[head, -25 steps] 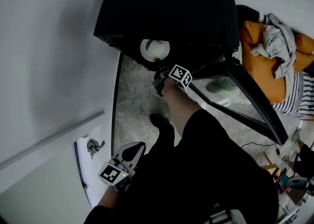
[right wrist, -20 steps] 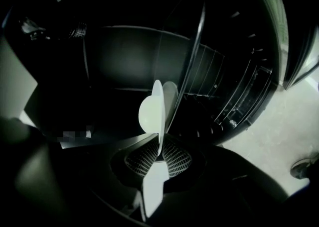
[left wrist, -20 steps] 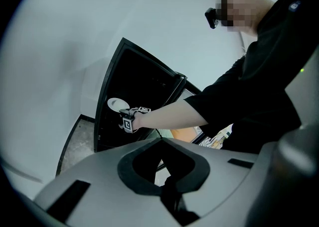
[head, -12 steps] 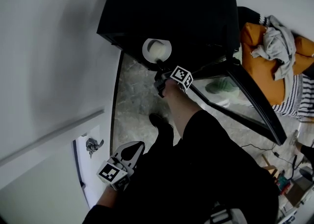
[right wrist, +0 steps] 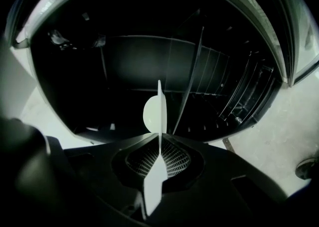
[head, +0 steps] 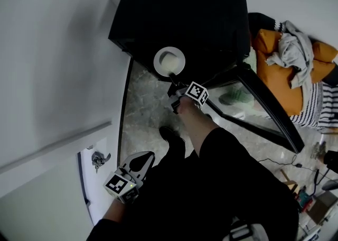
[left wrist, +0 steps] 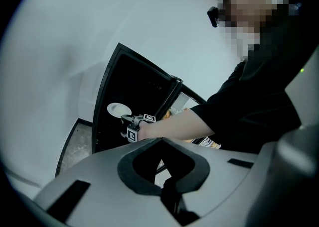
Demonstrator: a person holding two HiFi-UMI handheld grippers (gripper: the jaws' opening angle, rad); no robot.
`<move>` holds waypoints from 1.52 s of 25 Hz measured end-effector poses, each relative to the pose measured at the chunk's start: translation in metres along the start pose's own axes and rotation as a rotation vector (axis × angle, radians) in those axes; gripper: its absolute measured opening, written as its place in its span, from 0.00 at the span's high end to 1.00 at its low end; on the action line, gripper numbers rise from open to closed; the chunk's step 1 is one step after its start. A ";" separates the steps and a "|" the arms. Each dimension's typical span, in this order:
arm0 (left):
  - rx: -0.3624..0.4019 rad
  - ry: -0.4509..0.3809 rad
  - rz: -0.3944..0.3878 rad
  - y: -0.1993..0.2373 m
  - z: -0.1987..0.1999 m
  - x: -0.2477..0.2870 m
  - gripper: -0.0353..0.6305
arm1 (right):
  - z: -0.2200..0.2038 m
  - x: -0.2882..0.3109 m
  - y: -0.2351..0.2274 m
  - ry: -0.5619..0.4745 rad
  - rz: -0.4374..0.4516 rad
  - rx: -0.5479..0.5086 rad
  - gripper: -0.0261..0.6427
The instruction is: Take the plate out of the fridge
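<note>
A small white plate (head: 169, 61) sits at the front edge of the black fridge (head: 179, 12), just outside its dark opening. My right gripper (head: 172, 79) is shut on the plate's near rim. In the right gripper view the plate (right wrist: 155, 114) stands edge-on between the ribbed pads of the right gripper (right wrist: 160, 144), with the fridge's wire shelves (right wrist: 234, 96) behind it. The left gripper view shows the plate (left wrist: 118, 110) and the right gripper (left wrist: 130, 119) from the side. My left gripper (head: 143, 159) hangs low beside the person's leg, shut and holding nothing.
The fridge's glass door (head: 269, 110) stands open to the right. A white wall and cabinet with a metal latch (head: 99, 158) run along the left. An orange seat piled with clothes (head: 288, 60) is at the right. The person's shoe (head: 170, 134) rests on the marbled floor.
The plate has come a little further out of the fridge opening, toward the person, along with the right gripper. The left gripper has stayed where it was.
</note>
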State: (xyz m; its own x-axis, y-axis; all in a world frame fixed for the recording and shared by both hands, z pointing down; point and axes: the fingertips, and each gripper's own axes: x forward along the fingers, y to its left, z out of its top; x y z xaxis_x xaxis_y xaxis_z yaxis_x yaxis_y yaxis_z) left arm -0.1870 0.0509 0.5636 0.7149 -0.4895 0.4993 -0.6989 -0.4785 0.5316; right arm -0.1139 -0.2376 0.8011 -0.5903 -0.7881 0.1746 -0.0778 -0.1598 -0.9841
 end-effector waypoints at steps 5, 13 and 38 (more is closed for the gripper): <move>0.028 -0.022 -0.022 -0.008 0.008 0.001 0.95 | -0.015 -0.025 0.028 0.039 0.040 0.002 0.93; 0.076 -0.071 -0.048 -0.021 0.027 0.002 0.95 | -0.035 -0.078 0.067 0.108 0.025 0.012 0.93; 0.153 -0.160 -0.041 -0.026 0.044 0.002 0.95 | -0.097 -0.157 0.238 0.388 0.128 -0.034 0.93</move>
State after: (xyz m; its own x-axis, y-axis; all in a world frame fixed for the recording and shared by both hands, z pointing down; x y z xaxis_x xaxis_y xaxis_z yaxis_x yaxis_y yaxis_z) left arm -0.1686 0.0305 0.5209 0.7388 -0.5708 0.3582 -0.6731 -0.5994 0.4333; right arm -0.1180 -0.0941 0.5367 -0.8554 -0.5170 0.0318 -0.0066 -0.0504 -0.9987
